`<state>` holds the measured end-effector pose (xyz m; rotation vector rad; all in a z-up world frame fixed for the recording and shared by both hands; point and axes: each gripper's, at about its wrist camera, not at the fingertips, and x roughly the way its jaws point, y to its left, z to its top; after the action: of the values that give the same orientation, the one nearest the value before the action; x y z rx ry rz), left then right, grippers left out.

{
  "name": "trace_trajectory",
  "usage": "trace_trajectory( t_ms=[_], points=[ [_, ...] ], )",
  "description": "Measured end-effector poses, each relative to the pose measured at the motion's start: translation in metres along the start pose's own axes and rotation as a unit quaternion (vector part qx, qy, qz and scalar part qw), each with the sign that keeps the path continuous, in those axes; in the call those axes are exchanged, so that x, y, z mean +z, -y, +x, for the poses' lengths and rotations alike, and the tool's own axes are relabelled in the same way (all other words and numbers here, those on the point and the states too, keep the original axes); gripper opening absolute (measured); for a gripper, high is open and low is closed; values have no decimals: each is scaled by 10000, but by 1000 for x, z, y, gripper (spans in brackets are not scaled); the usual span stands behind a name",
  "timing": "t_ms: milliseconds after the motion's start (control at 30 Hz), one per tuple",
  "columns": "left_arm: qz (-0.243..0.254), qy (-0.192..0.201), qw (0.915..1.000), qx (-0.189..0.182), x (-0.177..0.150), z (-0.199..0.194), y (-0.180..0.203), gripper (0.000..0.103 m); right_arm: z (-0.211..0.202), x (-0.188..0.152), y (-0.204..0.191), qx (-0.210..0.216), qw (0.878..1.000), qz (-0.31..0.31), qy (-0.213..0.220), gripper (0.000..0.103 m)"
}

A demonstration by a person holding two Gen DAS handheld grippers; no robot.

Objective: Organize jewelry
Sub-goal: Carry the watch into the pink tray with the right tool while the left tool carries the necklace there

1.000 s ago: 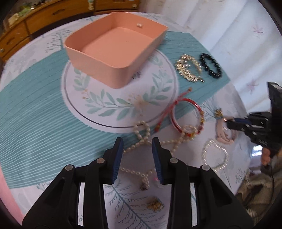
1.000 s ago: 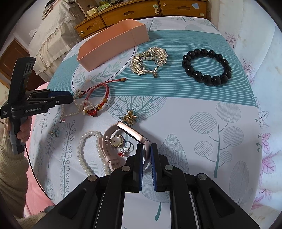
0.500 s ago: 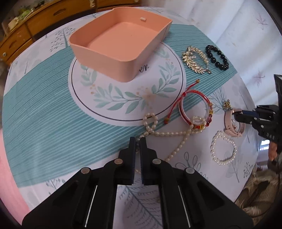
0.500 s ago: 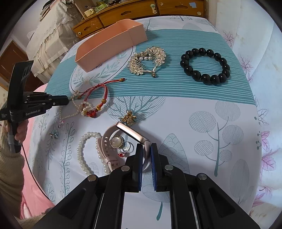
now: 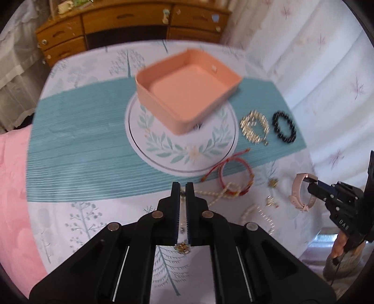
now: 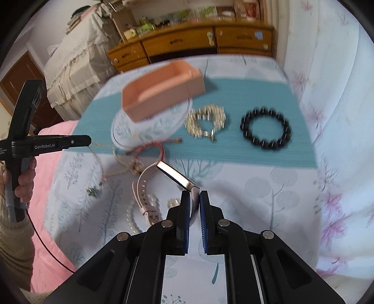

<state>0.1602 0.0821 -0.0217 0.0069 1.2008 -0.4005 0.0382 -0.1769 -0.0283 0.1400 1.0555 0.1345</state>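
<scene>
The empty pink box (image 5: pixel 187 91) stands on the round leaf print at the table's far middle; it also shows in the right wrist view (image 6: pixel 161 91). My left gripper (image 5: pixel 182 187) is shut on the pearl necklace (image 5: pixel 217 194), lifted above the cloth; the strand hangs from it (image 6: pixel 98 163). My right gripper (image 6: pixel 194 198) is shut on the pink watch (image 6: pixel 159 182) and holds it above the table; it also shows in the left wrist view (image 5: pixel 300 194).
A red bracelet (image 5: pixel 236 173), a gold brooch (image 5: pixel 254 126), a black bead bracelet (image 5: pixel 284 126), a white pearl bracelet (image 6: pixel 133 217) and small charms (image 5: pixel 272 182) lie on the cloth. A wooden dresser (image 5: pixel 128 21) stands behind the table.
Both grippers rose and pulled back from the table. The left one lifted the pearl necklace; the right one lifted the pink watch off the cloth.
</scene>
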Motion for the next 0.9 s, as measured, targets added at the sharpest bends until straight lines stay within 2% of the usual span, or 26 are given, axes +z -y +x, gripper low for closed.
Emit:
trace_trajectory(
  t_ms=[233,533,733,900],
  points=[
    [-109,593,9982,42,31,-63,19,2,-39,40,-14,-72,9987,-210,466,8],
    [-164,1289,9915,11,90,-137,47,2,-69,134,-34,-128,9948,-196,993,8],
    [-258,1748,9842,111,136,-163,59,2,-55,193,-44,-121,9943,-95,1052,8],
    [-477,2103,9761,278,167,-156,56,2,-15,221,-50,-61,9950,63,991,8]
  ],
)
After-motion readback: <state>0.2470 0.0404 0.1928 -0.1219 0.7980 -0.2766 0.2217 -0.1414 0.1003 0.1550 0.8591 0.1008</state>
